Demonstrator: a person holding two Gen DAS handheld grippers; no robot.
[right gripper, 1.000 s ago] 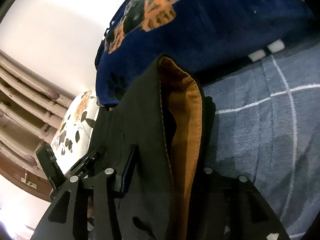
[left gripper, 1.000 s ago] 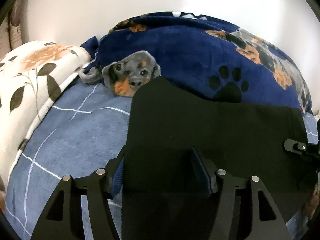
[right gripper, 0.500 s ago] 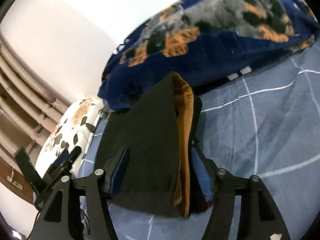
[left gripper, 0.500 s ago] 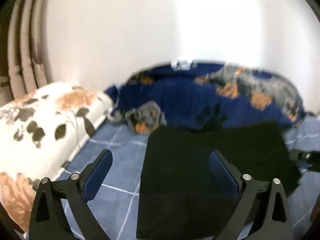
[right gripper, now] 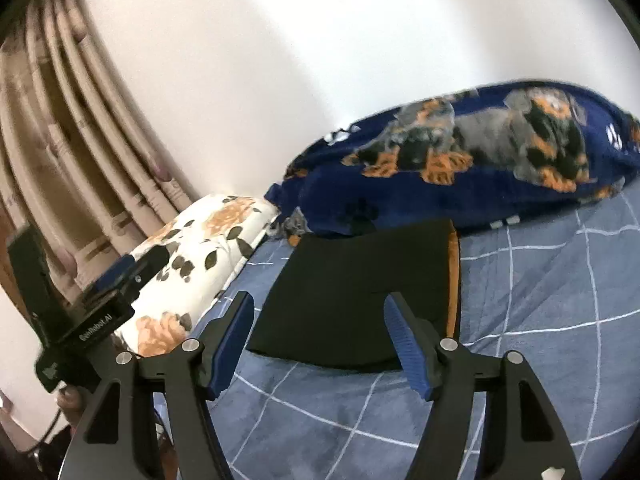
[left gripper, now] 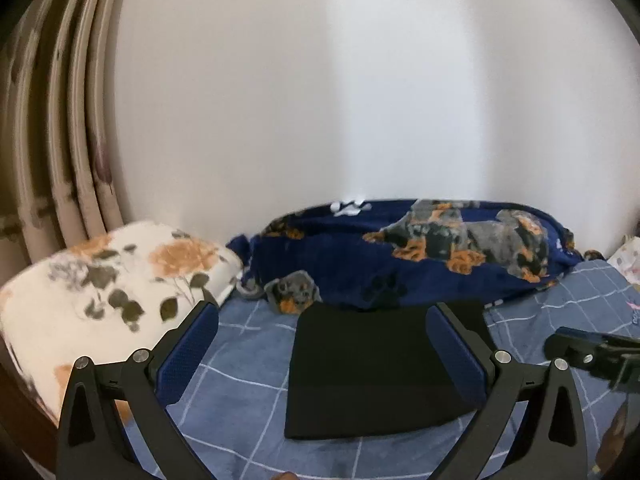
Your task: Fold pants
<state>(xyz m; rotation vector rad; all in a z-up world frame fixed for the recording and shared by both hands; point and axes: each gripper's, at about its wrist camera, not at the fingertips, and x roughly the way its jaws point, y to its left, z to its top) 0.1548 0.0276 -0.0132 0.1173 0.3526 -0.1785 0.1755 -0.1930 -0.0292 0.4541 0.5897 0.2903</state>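
The folded black pants (left gripper: 384, 368) are lying low in the frame's centre on the bed (left gripper: 248, 364). Both the left gripper (left gripper: 324, 344) and the right gripper (right gripper: 320, 340) have just been opening, nothing between them. The pants are looking soft, light and floppy; the near folded edge is offering the best hold.

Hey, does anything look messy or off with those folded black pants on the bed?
Only slightly: the pants lie flat in a neat rectangle on the bed, but a strip of orange lining peeks out along their right edge. Both grippers are clear of them.

Black pants (left gripper: 372, 368), blue checked bedsheet (left gripper: 248, 368)
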